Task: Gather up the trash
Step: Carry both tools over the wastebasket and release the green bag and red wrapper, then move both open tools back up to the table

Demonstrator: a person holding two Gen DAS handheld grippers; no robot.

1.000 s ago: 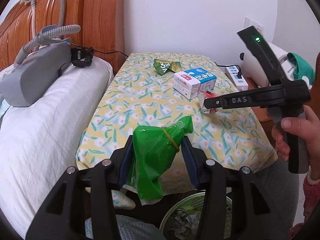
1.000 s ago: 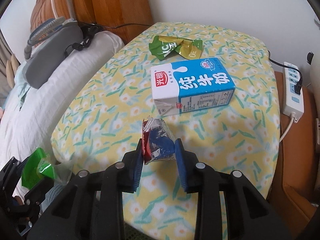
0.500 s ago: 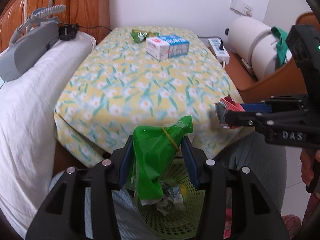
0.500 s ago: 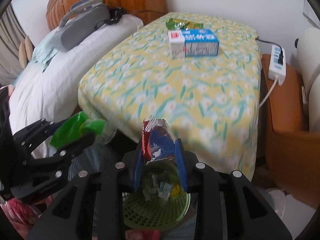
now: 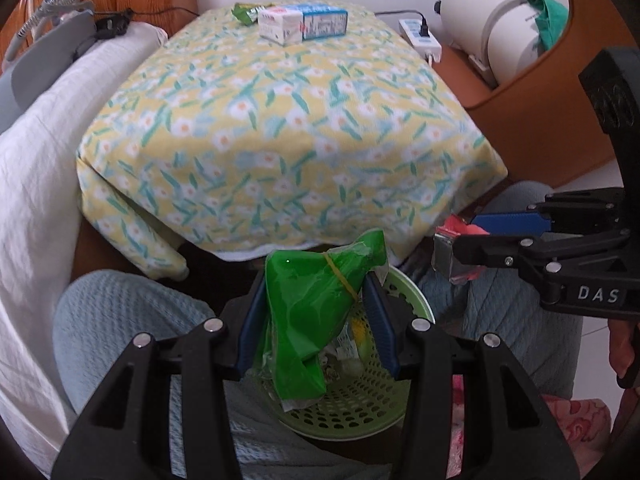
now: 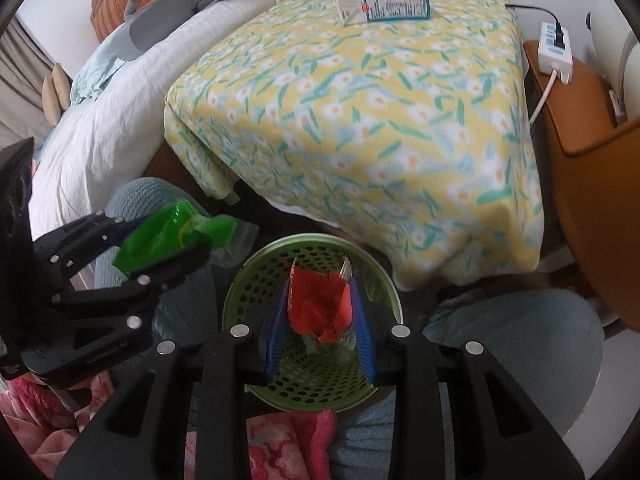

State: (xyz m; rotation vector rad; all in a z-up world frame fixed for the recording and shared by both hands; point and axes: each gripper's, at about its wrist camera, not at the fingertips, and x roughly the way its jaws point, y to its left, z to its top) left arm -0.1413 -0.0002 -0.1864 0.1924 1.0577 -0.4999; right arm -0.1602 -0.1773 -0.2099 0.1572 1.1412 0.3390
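**Both grippers holding trash over the bin**

Left gripper (image 5: pixel 316 312), left wrist view: jaws are clamping a green plastic bag (image 5: pixel 310 312) between the blue pads. It is hanging directly over the green perforated basket (image 5: pixel 416 304) on the floor, likely so that a release drops it straight in. The bag is looking crumpled and glossy, cinched near the top with a yellow rubber band (image 5: pixel 340 278), its lower end drooping past the fingers into the basket mouth. Some scraps are already lying in the basket. Right gripper (image 5: pixel 452 250) is coming in from the right at basket-rim height, pinching a red and silver wrapper (image 5: pixel 454 252), beside the basket rather than over it from this angle. A milk carton (image 5: pixel 302 24) and a green snack packet (image 5: pixel 244 12) are sitting at the far end of the floral-cloth table (image 5: pixel 280 120), uncollected.

Right wrist view: right gripper (image 6: pixel 320 312) is squeezing the red wrapper (image 6: pixel 320 308), which is looking folded open, foil edges showing, and here it is sitting right above the basket (image 6: pixel 240 280) opening. Left gripper (image 6: pixel 160 248) is showing at left, gripping the green bag (image 6: pixel 160 240) just beside the basket rim, a clear plastic flap trailing off it. Milk carton (image 6: pixel 382 2) is lying on its side far back on the table (image 6: pixel 360 120), well apart from both grippers. My read: dropping step, two items remaining.
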